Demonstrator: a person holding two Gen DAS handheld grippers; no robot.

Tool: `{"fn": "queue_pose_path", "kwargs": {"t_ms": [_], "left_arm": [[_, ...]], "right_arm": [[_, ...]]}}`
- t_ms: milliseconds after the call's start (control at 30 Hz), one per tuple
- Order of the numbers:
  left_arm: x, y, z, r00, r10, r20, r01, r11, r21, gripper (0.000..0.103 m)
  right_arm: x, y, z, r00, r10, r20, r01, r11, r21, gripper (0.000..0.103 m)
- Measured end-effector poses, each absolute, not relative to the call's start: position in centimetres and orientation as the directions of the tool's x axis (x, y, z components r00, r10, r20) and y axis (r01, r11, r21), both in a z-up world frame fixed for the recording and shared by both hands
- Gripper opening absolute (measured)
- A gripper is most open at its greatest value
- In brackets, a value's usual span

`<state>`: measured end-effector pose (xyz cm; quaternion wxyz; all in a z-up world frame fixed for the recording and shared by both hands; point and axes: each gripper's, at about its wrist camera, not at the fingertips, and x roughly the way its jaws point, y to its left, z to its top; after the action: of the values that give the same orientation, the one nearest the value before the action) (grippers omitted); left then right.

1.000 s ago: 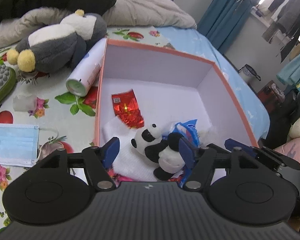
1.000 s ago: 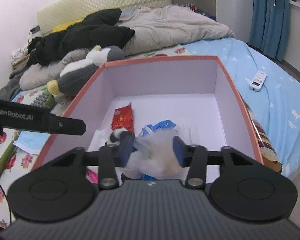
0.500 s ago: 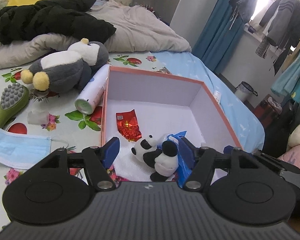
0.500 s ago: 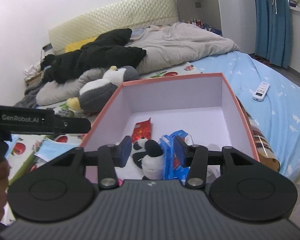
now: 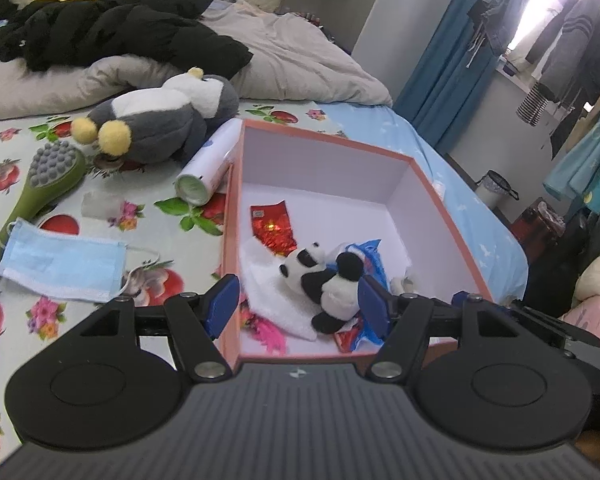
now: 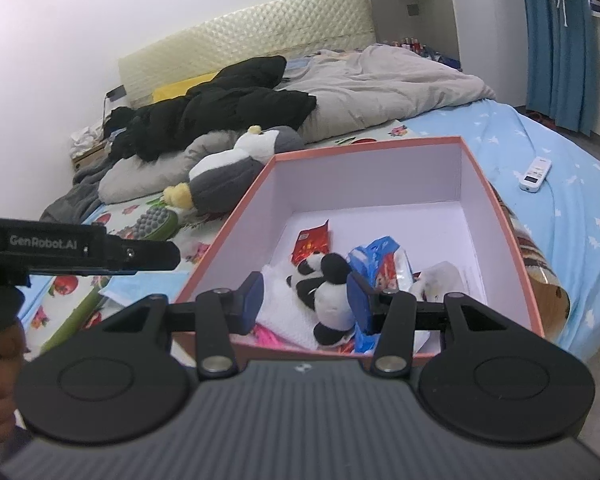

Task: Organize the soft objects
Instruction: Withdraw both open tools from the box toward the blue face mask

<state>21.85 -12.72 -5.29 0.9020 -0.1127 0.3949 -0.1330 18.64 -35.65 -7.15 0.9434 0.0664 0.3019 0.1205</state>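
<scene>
A salmon-rimmed box (image 5: 432,184) (image 6: 364,146) stands on the bed. Inside it lie a small panda plush (image 5: 324,280) (image 6: 324,288), a white cloth (image 5: 268,280), a red foil packet (image 5: 272,228), a blue snack packet (image 5: 370,256) and a white crumpled wad (image 6: 436,280). My left gripper (image 5: 299,306) hangs open above the box's near edge, holding nothing. Beside it my right gripper (image 6: 305,305) is also open and empty; the panda shows behind its gap, down in the box. A grey penguin plush (image 5: 160,120) (image 6: 228,176) lies left of the box.
On the floral sheet left of the box lie a white spray can (image 5: 210,168), a green massage brush (image 5: 48,176) and a blue face mask (image 5: 64,260). A black jacket (image 5: 120,28) and a grey duvet (image 6: 380,84) are at the back. A remote (image 6: 536,172) lies at the right.
Both grippers have drawn back and up from the box, so more of the bed shows. The white wad seen in the right gripper's gap now lies off to the right in the box.
</scene>
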Motion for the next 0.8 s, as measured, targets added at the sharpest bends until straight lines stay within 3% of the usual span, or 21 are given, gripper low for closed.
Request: {"fn": "queue_pose_path", "kwargs": {"t_ms": [800], "left_arm": [[16.4, -6.0, -5.3, 0.679, -0.235, -0.695, 0.005, 0.949, -0.315, 0.071]], "right_arm": [[15.3, -30.7, -7.7, 0.728, 0.343, -0.594, -0.274, 0.939, 0.207, 0.049]]}}
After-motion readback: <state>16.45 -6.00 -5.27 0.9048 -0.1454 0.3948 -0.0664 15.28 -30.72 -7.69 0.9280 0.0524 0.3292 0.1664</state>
